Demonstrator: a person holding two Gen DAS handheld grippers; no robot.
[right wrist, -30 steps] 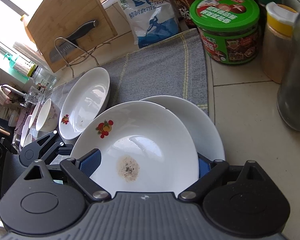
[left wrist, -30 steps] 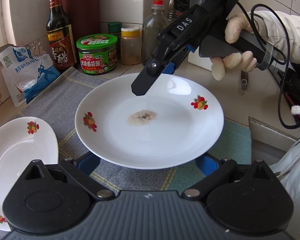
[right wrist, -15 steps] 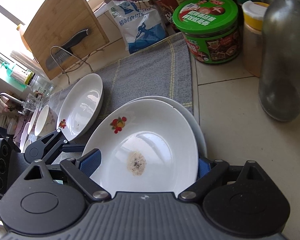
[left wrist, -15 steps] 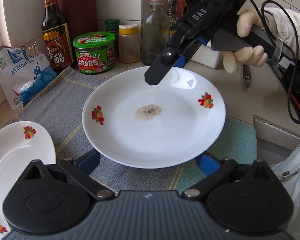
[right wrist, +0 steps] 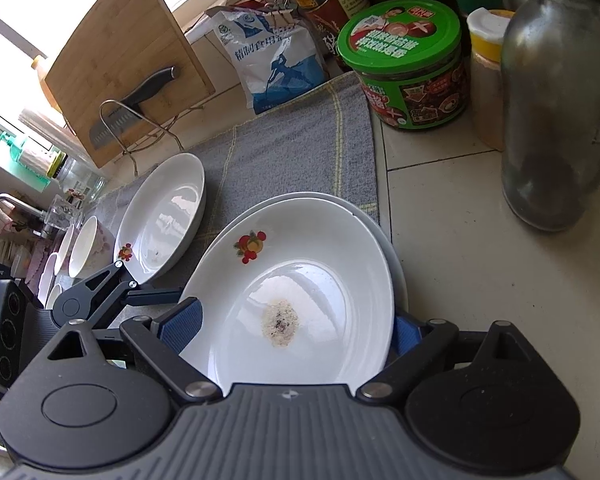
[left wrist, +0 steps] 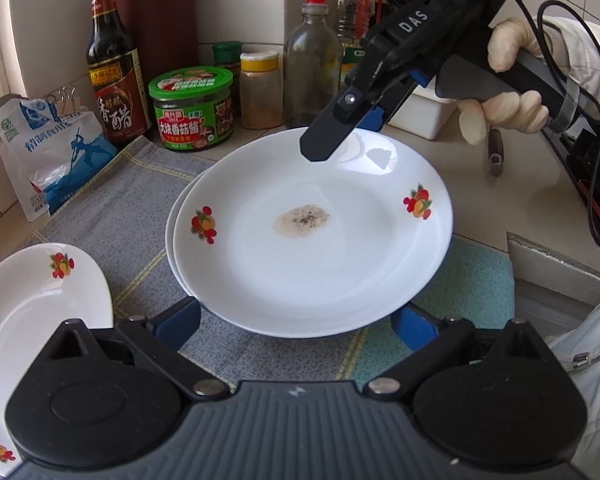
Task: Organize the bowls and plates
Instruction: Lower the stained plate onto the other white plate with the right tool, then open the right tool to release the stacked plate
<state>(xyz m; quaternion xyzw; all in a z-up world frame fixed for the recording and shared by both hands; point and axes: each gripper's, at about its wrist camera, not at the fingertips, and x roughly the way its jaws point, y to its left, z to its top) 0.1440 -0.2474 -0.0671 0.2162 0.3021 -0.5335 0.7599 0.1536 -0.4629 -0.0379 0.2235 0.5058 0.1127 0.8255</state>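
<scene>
Roughly centred between both tools sits a white plate (left wrist: 312, 236) with fruit decals and a brownish speckled residue patch (left wrist: 302, 220) in its well. It lies stacked on a second plate (left wrist: 172, 236), whose rim shows only as a thin crescent on one side. The pair rests partly on a grey cloth (left wrist: 128, 216), partly over the tiled counter (right wrist: 460, 264).

Left gripper (left wrist: 300, 320): blue pads (left wrist: 180, 320) spread wide, standing either side of the plate's near rim; contact cannot be judged, nothing pinched.

Right gripper (right wrist: 296, 328): likewise spread wide, blue fingers (right wrist: 184, 320) flanking the opposite rim of the top plate, not clamped. From the left view its black finger hangs over the far edge of the plate.

Another white plate (right wrist: 164, 216) lies on the cloth well apart, with bowls (right wrist: 84, 248) beyond it. A green-lidded jar (left wrist: 194, 110), a vinegar bottle (left wrist: 112, 64), a glass bottle (right wrist: 556, 112) and a salt bag (left wrist: 48, 148) stand along the back.
</scene>
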